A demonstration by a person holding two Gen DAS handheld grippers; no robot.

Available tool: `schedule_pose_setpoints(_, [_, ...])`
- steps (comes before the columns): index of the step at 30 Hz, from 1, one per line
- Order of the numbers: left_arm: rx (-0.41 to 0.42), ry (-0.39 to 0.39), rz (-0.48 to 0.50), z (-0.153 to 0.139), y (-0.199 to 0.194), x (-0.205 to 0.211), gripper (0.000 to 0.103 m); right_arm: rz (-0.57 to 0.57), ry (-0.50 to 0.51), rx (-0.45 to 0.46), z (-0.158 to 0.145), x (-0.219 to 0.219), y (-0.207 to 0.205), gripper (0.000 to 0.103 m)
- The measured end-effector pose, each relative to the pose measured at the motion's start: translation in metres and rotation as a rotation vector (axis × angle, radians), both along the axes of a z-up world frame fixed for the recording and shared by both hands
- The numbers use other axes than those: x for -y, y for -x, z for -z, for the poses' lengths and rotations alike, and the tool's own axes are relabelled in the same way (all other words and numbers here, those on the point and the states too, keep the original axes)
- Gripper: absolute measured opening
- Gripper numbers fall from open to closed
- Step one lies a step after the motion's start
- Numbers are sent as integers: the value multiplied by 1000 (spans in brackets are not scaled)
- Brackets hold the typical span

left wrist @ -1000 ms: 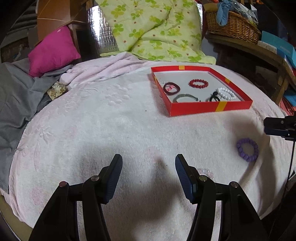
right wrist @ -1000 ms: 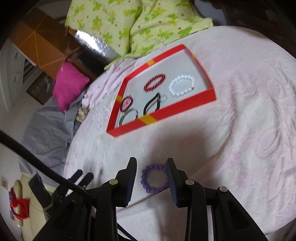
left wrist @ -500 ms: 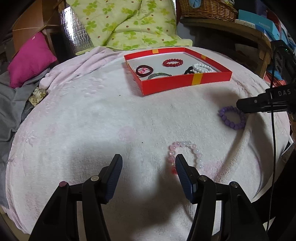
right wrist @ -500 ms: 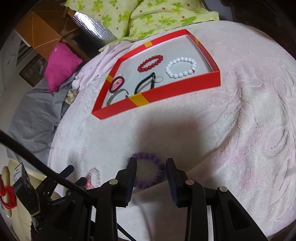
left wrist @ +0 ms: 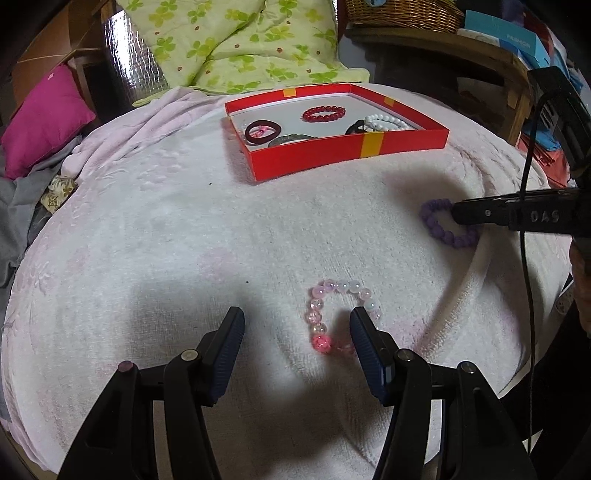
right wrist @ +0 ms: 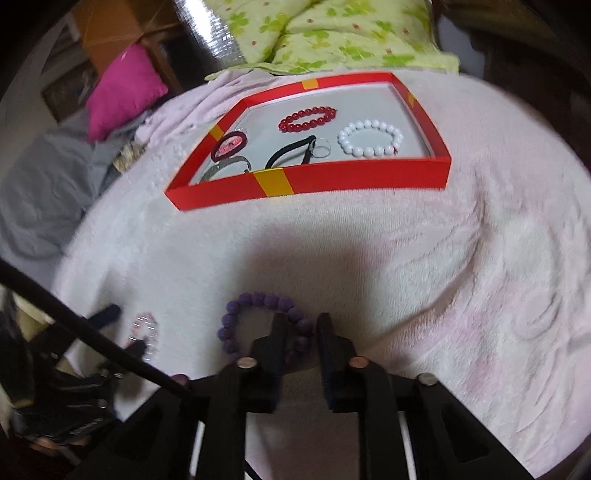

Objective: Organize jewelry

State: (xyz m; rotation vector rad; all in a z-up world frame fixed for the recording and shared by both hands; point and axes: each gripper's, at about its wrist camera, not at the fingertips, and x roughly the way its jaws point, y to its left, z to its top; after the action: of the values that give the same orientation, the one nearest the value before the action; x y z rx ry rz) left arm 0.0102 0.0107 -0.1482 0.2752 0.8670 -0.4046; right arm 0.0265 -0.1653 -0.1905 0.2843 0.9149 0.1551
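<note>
A pink bead bracelet (left wrist: 334, 308) lies on the white blanket just ahead of my open left gripper (left wrist: 297, 325); its right finger (left wrist: 364, 341) rests inside the loop. A purple bead bracelet (right wrist: 258, 315) lies at my right gripper (right wrist: 300, 332), whose jaws stand narrowly apart with the bracelet's right side between them; it also shows in the left wrist view (left wrist: 441, 225). The red tray (left wrist: 347, 147) holds a red bead bracelet (left wrist: 324, 113), a white bead bracelet (right wrist: 370, 138), a dark red band (left wrist: 263, 131) and black bands (right wrist: 291, 153).
A green clover-print quilt (left wrist: 236, 44) and a magenta pillow (left wrist: 40, 118) lie behind the tray. A wooden shelf with a wicker basket (left wrist: 402, 11) stands at the back right. The blanket drops off at the near and right edges.
My left gripper has moved forward and right until its right finger sits inside the pink bracelet. My right gripper has come down onto the purple bracelet and narrowed around its right side.
</note>
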Motion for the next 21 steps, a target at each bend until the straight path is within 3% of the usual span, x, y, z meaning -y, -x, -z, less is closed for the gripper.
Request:
schedule_pose_setpoints(4, [6, 9, 7, 0, -1, 2, 59, -12, 101, 30, -3, -9, 0, 14])
schedule_pose_setpoints(6, [12, 12, 9, 0, -1, 4, 53, -1, 124, 39, -5, -9, -1, 11])
schedule_pose_setpoints(8, [14, 17, 16, 1, -1, 6, 42, 10, 110, 38, -5, -5, -2, 11])
schedule_pose_setpoints(12, [21, 21, 20, 1, -3, 12, 33, 27, 102, 40, -5, -1, -3, 11])
schedule_pose_setpoints(14, [23, 30, 22, 0, -5, 14, 19, 40, 79, 34, -5, 4, -3, 11])
schedule_pose_setpoints(21, [31, 69, -6, -5, -10, 16, 9, 113, 20, 28, -4, 22, -3, 11])
